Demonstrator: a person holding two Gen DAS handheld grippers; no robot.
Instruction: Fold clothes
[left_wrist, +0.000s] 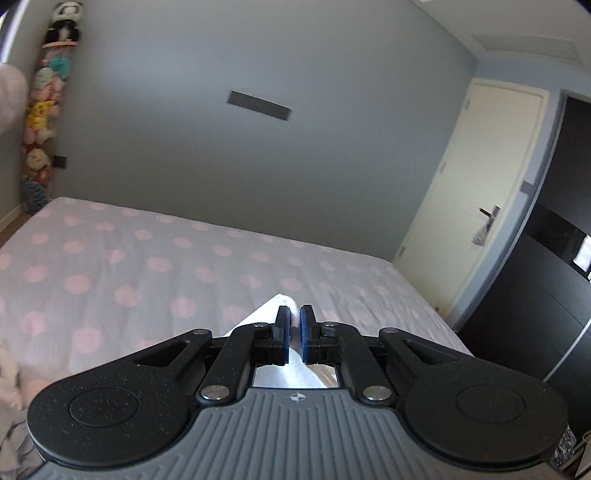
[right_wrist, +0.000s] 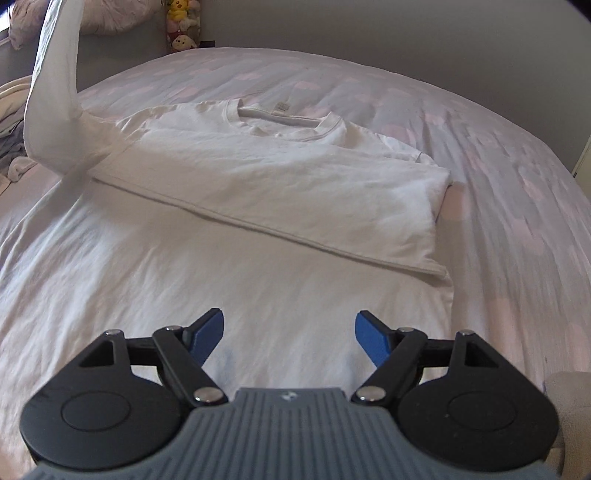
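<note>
Pinching a white fabric corner, your left gripper (left_wrist: 294, 325) has its pads nearly together above open dotted bedding (left_wrist: 147, 258) that runs clear to the far edge. Your right gripper (right_wrist: 289, 338) hangs with fingers spread wide, gripping nothing, over the white T-shirt (right_wrist: 280, 184). It lies part-folded mid-bed, collar far, left sleeve lifted.

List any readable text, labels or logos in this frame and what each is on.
No words or numbers can be read.
White neck tag inside the white cotton T-shirt's collar: print too small and blurred.
Small round emblem on the left gripper's grey ribbed body: a symbol, no letters.
</note>
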